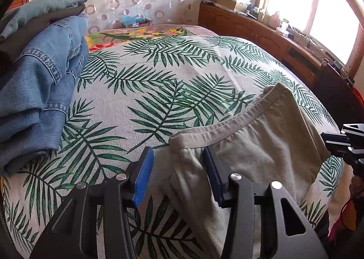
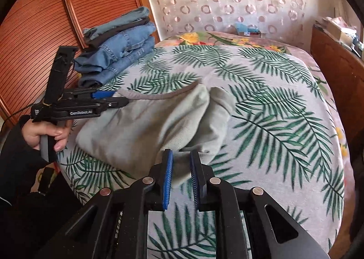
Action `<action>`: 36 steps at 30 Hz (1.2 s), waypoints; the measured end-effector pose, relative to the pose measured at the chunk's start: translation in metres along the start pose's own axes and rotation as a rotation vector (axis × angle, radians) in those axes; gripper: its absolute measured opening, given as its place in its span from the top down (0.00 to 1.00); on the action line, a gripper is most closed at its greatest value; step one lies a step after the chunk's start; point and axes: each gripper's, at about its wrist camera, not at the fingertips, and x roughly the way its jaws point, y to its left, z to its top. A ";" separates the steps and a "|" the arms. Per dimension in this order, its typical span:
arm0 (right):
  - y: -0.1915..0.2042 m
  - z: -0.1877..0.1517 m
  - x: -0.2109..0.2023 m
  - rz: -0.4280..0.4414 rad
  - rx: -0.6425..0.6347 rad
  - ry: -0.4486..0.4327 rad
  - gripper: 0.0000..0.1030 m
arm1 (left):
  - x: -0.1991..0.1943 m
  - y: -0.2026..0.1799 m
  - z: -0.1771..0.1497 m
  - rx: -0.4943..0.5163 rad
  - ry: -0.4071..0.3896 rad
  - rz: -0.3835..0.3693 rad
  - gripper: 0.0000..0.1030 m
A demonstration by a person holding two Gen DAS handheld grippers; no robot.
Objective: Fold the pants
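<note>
Bed [image 2: 284, 109]: fills most of the room; covered by a pale spread printed with green palm fronds.
Wardrobe [image 2: 34, 31]: reddish slatted doors behind the bed's far left corner.
Folded stack [image 2: 118, 54]: jeans and darker garments piled near the wardrobe, at the bed's edge; well apart from the work area.
Pants [image 2: 145, 127]: pale grey-green, lying bunched on the spread near the front edge; hemmed edge [image 1: 227, 127] curves across the top.
Left gripper [image 1: 177, 168]: jaws partly apart; cloth lies between them, right pad against a fold, left pad clear of it. Not clamped.
Right gripper [image 2: 182, 168]: jaws close together with a narrow gap; a corner of the pants sits at the tips. Cannot tell whether it is pinched.
Hand [image 2: 45, 134]: dark sleeve, wrapped round the left gripper's handle.
</note>
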 end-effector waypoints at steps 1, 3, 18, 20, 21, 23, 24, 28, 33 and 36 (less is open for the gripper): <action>0.002 0.001 0.001 -0.006 -0.008 0.001 0.85 | 0.000 0.000 0.000 0.000 0.000 0.000 0.54; 0.003 0.000 0.002 -0.029 -0.022 0.003 0.85 | 0.000 0.000 0.000 0.001 0.000 0.001 0.54; -0.012 -0.008 0.001 -0.116 0.011 0.085 0.98 | 0.000 0.001 0.000 -0.002 0.001 -0.002 0.54; -0.018 -0.015 -0.005 -0.124 0.012 0.101 1.00 | 0.000 0.000 0.000 -0.001 0.001 -0.001 0.54; -0.021 -0.017 -0.008 -0.142 0.019 0.104 1.00 | 0.000 0.000 0.000 0.000 0.001 0.001 0.54; -0.026 -0.020 -0.013 -0.159 0.030 0.108 1.00 | 0.000 0.000 0.000 0.000 0.001 0.000 0.54; -0.030 -0.021 -0.016 -0.158 0.042 0.102 1.00 | 0.000 0.000 0.000 0.001 0.001 0.001 0.54; -0.030 -0.011 -0.026 -0.154 0.060 0.042 1.00 | 0.000 0.000 0.000 0.006 -0.002 0.009 0.54; -0.020 0.009 -0.017 -0.132 0.049 -0.014 0.72 | -0.003 0.001 0.000 -0.013 0.000 0.033 0.44; -0.019 0.020 -0.001 -0.105 0.053 -0.021 0.54 | -0.010 0.003 -0.002 -0.025 0.005 0.029 0.29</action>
